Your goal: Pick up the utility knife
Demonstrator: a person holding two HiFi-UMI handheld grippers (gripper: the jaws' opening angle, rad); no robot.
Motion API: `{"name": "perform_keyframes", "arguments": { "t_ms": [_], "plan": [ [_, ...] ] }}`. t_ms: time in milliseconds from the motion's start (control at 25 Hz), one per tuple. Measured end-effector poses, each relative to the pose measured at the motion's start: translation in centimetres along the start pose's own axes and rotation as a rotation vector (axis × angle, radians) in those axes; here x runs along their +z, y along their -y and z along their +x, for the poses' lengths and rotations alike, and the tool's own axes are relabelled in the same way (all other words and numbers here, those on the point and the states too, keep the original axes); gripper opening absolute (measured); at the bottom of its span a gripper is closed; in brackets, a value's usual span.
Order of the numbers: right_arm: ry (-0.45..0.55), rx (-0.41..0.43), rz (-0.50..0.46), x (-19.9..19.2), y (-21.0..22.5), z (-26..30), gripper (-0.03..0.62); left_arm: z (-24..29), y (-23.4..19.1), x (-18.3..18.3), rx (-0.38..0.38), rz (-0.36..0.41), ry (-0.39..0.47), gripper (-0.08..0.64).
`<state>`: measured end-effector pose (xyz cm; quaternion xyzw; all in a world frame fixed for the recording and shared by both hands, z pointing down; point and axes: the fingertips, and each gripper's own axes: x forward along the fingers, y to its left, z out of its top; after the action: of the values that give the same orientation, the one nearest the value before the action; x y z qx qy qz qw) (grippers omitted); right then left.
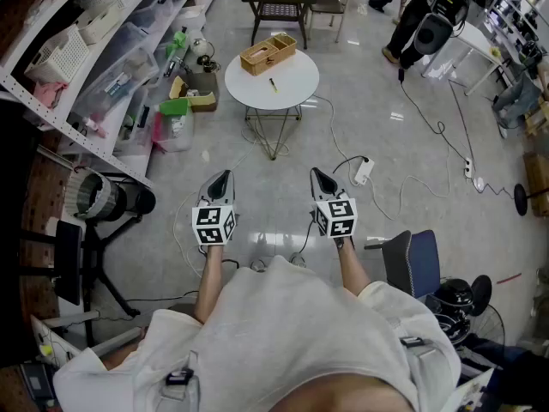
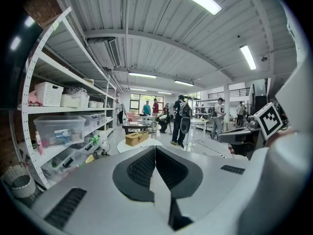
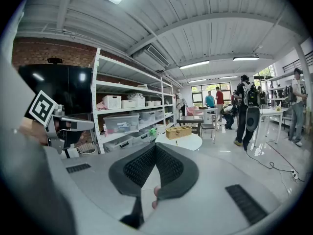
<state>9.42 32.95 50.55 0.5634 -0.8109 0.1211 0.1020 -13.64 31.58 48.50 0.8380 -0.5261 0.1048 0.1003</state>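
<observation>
The utility knife (image 1: 273, 84), small with yellow and black, lies on a round white table (image 1: 292, 84) well ahead of me, beside a wicker basket (image 1: 268, 53). Both grippers hang over the floor, short of the table and pointed toward it. My left gripper (image 1: 226, 175) is shut with nothing in it, its jaws meeting at the tip (image 2: 155, 147). My right gripper (image 1: 316, 172) is shut and empty too (image 3: 156, 145). In the right gripper view the knife (image 3: 176, 142) shows as a small mark on the table (image 3: 190, 142) near the basket (image 3: 178, 131).
Shelving (image 1: 103, 67) with plastic bins runs along the left. A power strip (image 1: 363, 171) and cables lie on the floor to the right. A blue chair (image 1: 412, 260) stands at my right, a stand with a round lamp (image 1: 103, 197) at my left. People stand at the back (image 3: 247, 109).
</observation>
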Motion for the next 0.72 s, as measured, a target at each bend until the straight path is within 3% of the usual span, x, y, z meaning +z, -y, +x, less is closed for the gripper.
{"name": "perform_keyframes", "arguments": {
  "t_ms": [720],
  "plan": [
    [-0.005, 0.071, -0.026, -0.4, 3.0, -0.8, 0.032, 1.4, 4.0, -0.4, 0.031, 0.014, -0.02, 0.02]
  ]
}}
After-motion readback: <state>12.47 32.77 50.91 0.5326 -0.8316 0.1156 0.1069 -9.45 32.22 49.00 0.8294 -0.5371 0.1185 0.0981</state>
